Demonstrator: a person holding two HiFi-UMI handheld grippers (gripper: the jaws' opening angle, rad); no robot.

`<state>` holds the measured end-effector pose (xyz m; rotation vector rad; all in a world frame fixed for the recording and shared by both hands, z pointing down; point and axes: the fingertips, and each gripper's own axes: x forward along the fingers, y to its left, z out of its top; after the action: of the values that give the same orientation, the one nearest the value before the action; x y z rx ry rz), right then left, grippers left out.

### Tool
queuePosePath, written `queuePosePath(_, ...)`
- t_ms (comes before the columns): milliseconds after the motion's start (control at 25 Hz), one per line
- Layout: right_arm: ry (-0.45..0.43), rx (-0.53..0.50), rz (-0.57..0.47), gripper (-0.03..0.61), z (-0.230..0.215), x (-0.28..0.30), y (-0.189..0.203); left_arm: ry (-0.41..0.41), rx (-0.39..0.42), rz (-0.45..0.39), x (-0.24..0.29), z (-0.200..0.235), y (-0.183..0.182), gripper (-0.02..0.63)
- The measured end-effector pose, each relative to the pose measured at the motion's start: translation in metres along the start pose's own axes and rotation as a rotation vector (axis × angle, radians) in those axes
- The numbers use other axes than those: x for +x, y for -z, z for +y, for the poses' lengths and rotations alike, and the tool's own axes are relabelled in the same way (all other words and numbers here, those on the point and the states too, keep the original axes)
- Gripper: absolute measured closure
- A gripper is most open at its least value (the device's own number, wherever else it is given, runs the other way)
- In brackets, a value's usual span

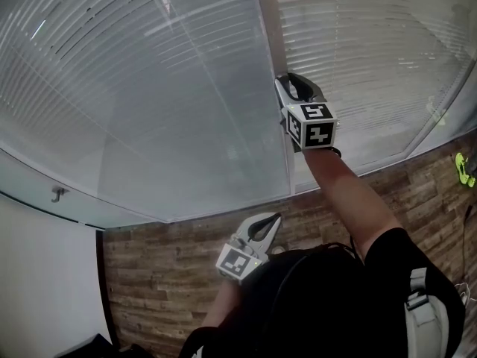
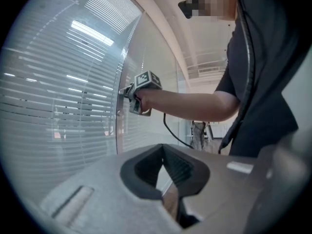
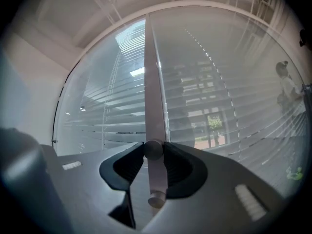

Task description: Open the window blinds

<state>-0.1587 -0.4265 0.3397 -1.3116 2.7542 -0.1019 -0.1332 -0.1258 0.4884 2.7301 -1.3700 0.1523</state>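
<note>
The blinds (image 1: 149,73) hang behind glass, and their slats fill both panes either side of a grey upright frame bar (image 1: 268,21). My right gripper (image 1: 297,89) is raised to that bar and is shut on a small round knob (image 3: 153,150) on it. A second small knob (image 3: 157,199) sits lower on the bar (image 3: 152,82). Through the right pane's slats (image 3: 219,121) I see some of the outdoors. My left gripper (image 1: 273,221) hangs low in front of my body, away from the window, tips together and nothing between them. The left gripper view shows the right gripper (image 2: 126,92) against the glass.
Wood-look floor (image 1: 186,267) runs below the window sill. A white wall (image 1: 45,274) with a small hook (image 1: 57,194) is at the left. A yellow-green object (image 1: 466,168) lies at the far right. A dark cable (image 2: 170,133) hangs under my right arm.
</note>
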Motion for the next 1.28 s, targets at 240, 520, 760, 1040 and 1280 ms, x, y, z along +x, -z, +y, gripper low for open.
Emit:
queuePosePath(240,-0.002,-0.002,0.005,0.446,0.002,0.001,0.000,0.002,-0.004,0.008,-0.002,0.002,0.001,0.609)
queuePosePath(520,-0.001,-0.014,0.002,0.446,0.002,0.000,-0.001,-0.001,0.003,-0.010,-0.003,-0.002,0.000,0.609)
queuePosePath(760,-0.008,-0.050,0.011,0.445,0.001,0.000,0.000,-0.018,0.001,-0.002,-0.010,0.002,-0.001,0.609)
queuePosePath(1040,-0.064,-0.271,0.020,0.390,0.009,-0.010,-0.001,-0.003,0.007,-0.001,-0.006,-0.002,-0.004,0.609)
queuePosePath(1280,-0.074,-0.802,0.087,0.354,0.012,-0.019,-0.008,0.014,0.014,0.007,-0.001,-0.005,-0.002,0.609)
